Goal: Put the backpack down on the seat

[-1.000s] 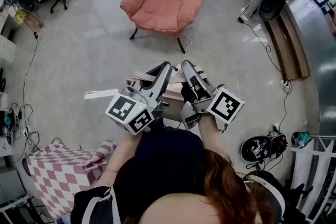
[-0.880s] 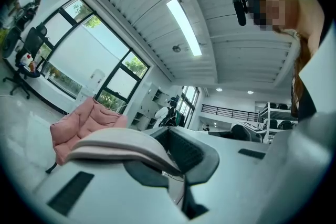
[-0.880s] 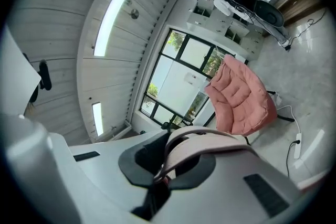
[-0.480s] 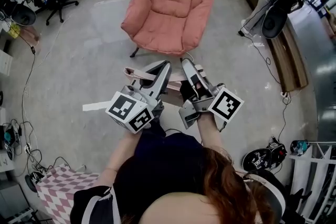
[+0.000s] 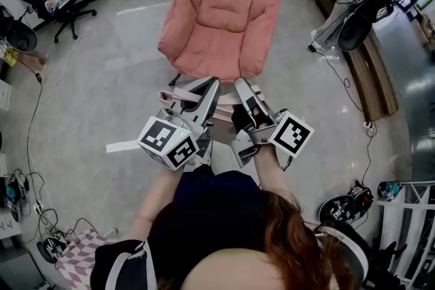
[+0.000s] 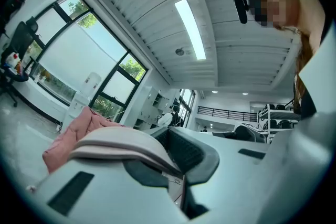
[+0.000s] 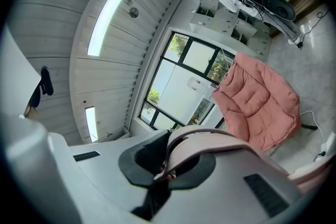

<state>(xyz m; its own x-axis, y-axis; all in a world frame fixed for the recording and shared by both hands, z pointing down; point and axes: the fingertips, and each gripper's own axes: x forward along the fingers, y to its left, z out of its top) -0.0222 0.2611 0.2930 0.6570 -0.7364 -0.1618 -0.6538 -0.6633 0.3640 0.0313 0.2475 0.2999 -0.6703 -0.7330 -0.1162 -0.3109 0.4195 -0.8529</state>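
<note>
The left gripper (image 5: pixel 212 85) is clamped shut on one pale pink strap (image 6: pixel 118 145) of the backpack (image 5: pixel 222 117), and the right gripper (image 5: pixel 242 85) is clamped on the other strap (image 7: pixel 210 145). The backpack hangs between them above the floor (image 5: pixel 109 78), just before the front edge of the pink armchair (image 5: pixel 224 10), not on its seat.

We find the room bright and evenly lit. In the left gripper view a ceiling light strip (image 6: pixel 190 29) burns out to white, and the windows (image 6: pixel 79 55) at far left are overexposed. In the head view the floor (image 5: pixel 109 64) carries a dull sheen, with only faint shadows. All views bow at the edges, and both gripper views darken at the corners. Nearest the lens, the left gripper (image 6: pixel 170 139) and right gripper (image 7: pixel 164 152) casings go soft, as does the backpack strap (image 7: pixel 202 145) each one pinches.
</note>
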